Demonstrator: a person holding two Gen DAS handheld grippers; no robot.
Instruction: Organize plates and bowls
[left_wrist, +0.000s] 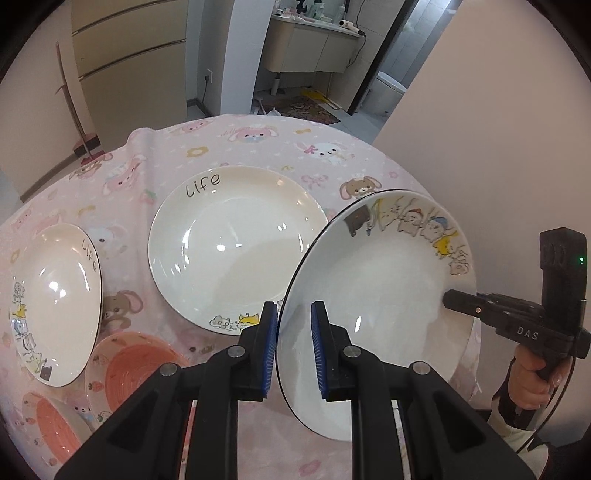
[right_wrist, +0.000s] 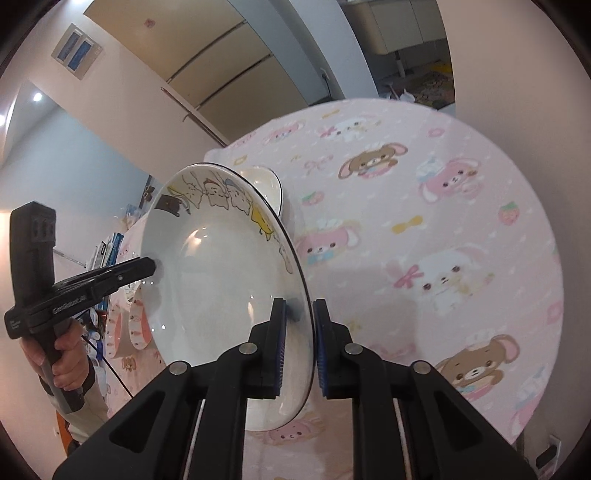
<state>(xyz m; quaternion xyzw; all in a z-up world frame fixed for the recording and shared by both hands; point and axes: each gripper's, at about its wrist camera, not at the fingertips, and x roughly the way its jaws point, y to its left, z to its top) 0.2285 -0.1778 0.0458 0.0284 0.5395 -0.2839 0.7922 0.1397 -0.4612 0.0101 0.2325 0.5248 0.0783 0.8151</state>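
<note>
While both grip its rim, the white glazed ceramic plate with cartoon animals (left_wrist: 376, 295) hangs tilted above the pink-clothed surface (left_wrist: 258, 147); left hand-held gripper (left_wrist: 293, 350) and right hand-held gripper (right_wrist: 299, 350) are clamped on opposite edges: stiff, slippery, breakable

Glossy ceramic, matt cloth
White plate (left_wrist: 388, 280) glazed, shiny; pink tablecloth (right_wrist: 443, 192) soft, matt; gripper pads (left_wrist: 317, 350) blue ribbed rubber.
</note>
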